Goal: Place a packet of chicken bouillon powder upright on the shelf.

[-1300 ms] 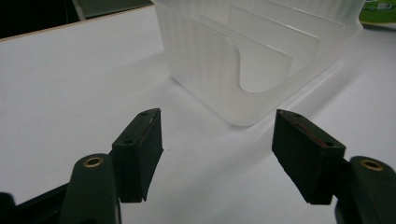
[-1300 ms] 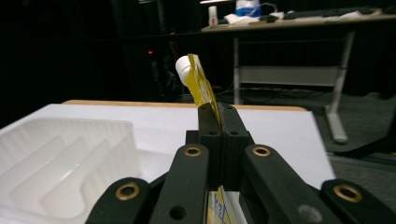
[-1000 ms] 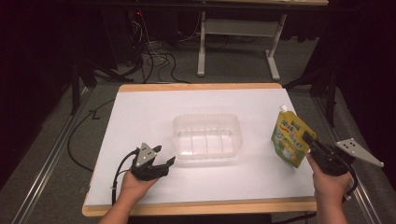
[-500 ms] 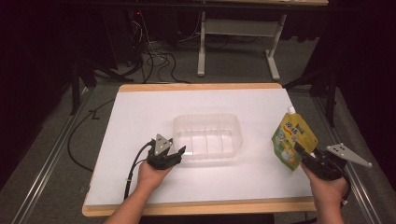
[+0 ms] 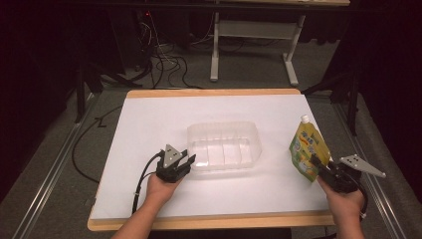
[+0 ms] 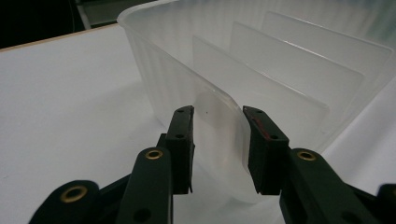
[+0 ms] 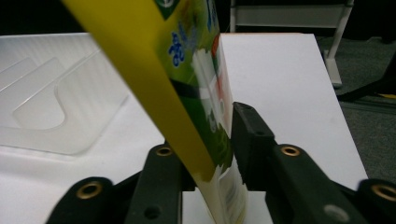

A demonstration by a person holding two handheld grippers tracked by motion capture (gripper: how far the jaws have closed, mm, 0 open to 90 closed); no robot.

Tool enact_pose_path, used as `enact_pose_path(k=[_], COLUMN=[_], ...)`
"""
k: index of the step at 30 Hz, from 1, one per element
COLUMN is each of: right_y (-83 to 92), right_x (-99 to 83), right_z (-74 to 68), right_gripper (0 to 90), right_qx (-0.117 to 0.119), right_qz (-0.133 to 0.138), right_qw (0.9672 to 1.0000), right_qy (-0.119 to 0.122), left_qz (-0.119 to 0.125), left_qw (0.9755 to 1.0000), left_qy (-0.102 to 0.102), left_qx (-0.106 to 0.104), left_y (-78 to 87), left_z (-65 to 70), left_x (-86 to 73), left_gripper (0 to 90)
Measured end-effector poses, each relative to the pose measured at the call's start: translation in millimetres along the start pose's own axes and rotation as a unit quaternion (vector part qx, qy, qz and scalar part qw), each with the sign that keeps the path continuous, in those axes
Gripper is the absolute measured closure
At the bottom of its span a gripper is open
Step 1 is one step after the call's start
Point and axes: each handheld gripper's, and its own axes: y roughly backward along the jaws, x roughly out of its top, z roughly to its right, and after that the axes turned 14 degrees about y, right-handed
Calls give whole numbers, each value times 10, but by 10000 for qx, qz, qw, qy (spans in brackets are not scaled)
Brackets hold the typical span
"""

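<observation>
Translucent plastic bin [image 5: 225,145] is sitting mid-tabletop [image 5: 149,119], its long axis running left to right. The left gripper [image 6: 217,135] is pinching the bin's near-left corner wall between its 2 fingers [image 6: 183,140]. To the bin's right, the right gripper [image 7: 212,140], whose jaws have just been closing, is clamping the lower edge of the yellow-green spouted pouch [image 5: 307,149], standing spout-up. The pouch's likely way in is leftward.

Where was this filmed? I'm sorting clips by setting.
Probably a lab or recording bench: a white-topped table with a wooden edge, loose cables on the grey floor, a desk frame and dark surroundings.
</observation>
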Motion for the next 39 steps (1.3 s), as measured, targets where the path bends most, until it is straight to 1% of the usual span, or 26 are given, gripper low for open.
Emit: enact_pose_path(k=[6,9,11,12,14,16,18,22,25,27,29,30,32,34,36,38,39], right_y=[-1,0,4,17,33,47,61,84,97,90,57,45,44,51,63,74,74], right_x=[23,31,31,33,43,54,70,94,105,106,95,85,87,86,96,120,127], right_z=[-13,-1,6,24,30,28,20,7,6,6,-11,-15,-11,-13,-5,2,-6], right_gripper=[791,800,802,806,808,811,815,818,818,817,815,814,806,799,753,764,783], right_qx=[-90,-122,-121,-113,-116,-138,-179,-180,-170,-139,-86,-74,-101,-123,-115,-107,-126], right_qz=[-75,-84,-67,-6,50,97,118,177,215,232,139,137,140,139,201,242,231], right_qw=[9999,9998,9998,9997,9995,9995,9994,9993,9992,9993,9995,9996,9995,9996,9994,9993,9994], right_qy=[20,-106,-143,-227,-283,-262,-276,-260,-273,-271,-267,-221,-272,-226,-240,-264,-228], left_qz=[5,-22,-34,-64,-88,-126,-166,-155,-156,-165,-175,-178,-178,-180,-178,-183,-179], left_qw=[10000,9998,9998,9997,9995,9991,9987,9986,9982,9979,9979,9979,9979,9978,9977,9979,9979], left_qy=[-94,-159,-147,-164,-206,-292,-367,-270,-327,-385,-394,-386,-388,-416,-435,-405,-405], left_qx=[-30,-72,-108,-158,-225,-281,-314,-430,-484,-486,-488,-493,-492,-483,-479,-476,-474], left_y=[-8,-15,-18,-22,-29,-32,-28,19,49,55,56,56,57,60,67,70,72], left_z=[33,78,91,120,154,184,201,183,192,203,206,208,210,210,201,189,186], left_x=[-2,-2,-2,-2,-5,-7,-6,17,18,12,10,9,8,6,8,11,11], left_gripper=[674,674,672,669,659,643,598,566,555,548,541,540,540,541,544,552,553])
